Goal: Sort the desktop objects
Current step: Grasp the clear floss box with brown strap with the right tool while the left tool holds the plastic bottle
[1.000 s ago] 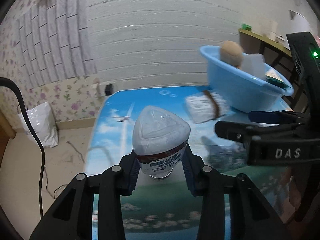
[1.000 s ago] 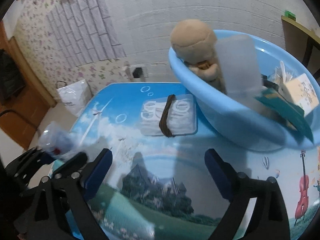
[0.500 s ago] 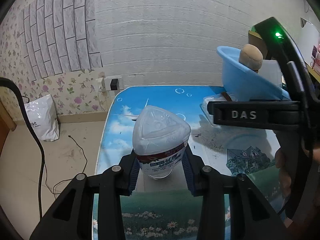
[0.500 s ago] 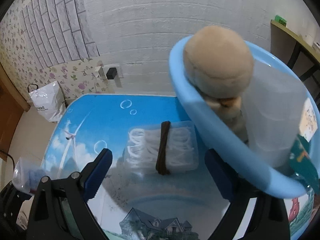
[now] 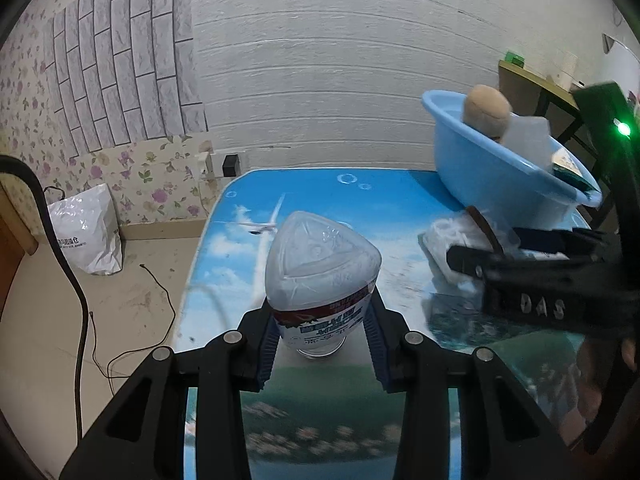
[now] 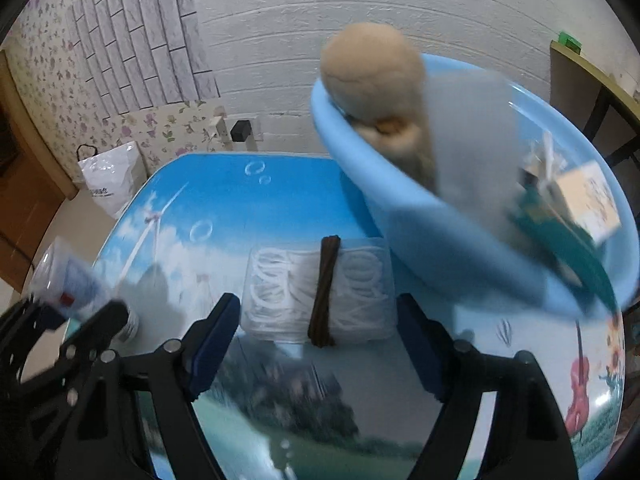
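Bottle [image 5: 320,276] clenched in left gripper [image 5: 320,344], over table [image 5: 320,184] | left view: basin [image 5: 480,176] already holds plush toy [image 5: 486,106]; bottle, packet [image 5: 452,240] unsorted | right view: right gripper [image 6: 318,346] jaws, just closing, flank packet without pressing it; only here basin's carton [image 6: 592,200] shows.

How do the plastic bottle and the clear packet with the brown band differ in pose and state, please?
The plastic bottle is clamped in the left gripper, above the table; the clear packet lies flat on the table between the right gripper's closing jaws, ungripped. Both are see-through plastic.
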Demonstrator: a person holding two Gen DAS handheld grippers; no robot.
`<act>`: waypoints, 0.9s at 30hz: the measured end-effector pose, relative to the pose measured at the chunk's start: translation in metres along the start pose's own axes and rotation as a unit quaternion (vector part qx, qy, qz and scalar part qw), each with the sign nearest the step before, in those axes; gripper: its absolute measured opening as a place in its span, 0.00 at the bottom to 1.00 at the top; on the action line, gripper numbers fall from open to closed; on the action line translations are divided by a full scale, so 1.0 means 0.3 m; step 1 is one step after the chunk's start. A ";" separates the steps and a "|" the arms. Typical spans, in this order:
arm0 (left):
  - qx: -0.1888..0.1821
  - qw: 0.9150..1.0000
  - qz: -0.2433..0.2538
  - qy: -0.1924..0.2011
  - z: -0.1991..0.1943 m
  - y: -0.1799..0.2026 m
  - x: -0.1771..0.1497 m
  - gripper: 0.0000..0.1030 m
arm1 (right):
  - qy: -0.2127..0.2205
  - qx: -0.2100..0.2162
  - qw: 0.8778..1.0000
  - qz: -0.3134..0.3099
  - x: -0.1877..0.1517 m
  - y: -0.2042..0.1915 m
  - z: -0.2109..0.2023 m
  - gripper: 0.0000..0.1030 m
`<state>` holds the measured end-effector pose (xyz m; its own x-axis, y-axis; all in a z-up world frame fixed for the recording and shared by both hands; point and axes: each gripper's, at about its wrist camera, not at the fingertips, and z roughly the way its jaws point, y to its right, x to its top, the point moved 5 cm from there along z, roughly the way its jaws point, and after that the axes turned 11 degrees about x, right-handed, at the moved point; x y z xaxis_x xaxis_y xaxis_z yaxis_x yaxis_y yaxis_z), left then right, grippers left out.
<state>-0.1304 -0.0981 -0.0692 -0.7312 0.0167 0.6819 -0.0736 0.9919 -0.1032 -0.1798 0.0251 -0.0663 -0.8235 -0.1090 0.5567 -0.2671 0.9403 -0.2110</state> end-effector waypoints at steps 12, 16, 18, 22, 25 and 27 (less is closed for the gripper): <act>-0.024 1.000 -0.003 -0.013 -0.104 0.239 -0.063 0.36 | 0.012 0.011 1.000 -0.010 -0.170 0.151 -0.205 0.77; -0.032 0.999 0.000 -0.018 -0.120 0.324 -0.087 0.36 | 0.019 0.007 1.000 -0.016 -0.222 0.231 -0.264 0.77; -0.029 0.999 0.006 -0.015 -0.127 0.356 -0.095 0.36 | 0.021 0.011 1.000 -0.016 -0.240 0.273 -0.280 0.77; -0.024 1.000 0.015 -0.010 -0.135 0.391 -0.099 0.36 | 0.026 -0.001 1.000 -0.011 -0.269 0.344 -0.301 0.77; -0.016 1.000 0.019 -0.002 -0.142 0.402 -0.105 0.36 | 0.032 -0.003 0.999 -0.005 -0.279 0.389 -0.313 0.77; -0.013 1.000 0.021 0.003 -0.143 0.403 -0.105 0.36 | 0.036 -0.003 0.999 -0.003 -0.285 0.415 -0.323 0.77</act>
<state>-0.0873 0.0268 -0.0721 -0.7292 0.0583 0.6818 -0.0259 0.9933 -0.1126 -0.0940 0.1828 -0.0623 -0.7831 -0.0917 0.6151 -0.2691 0.9417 -0.2022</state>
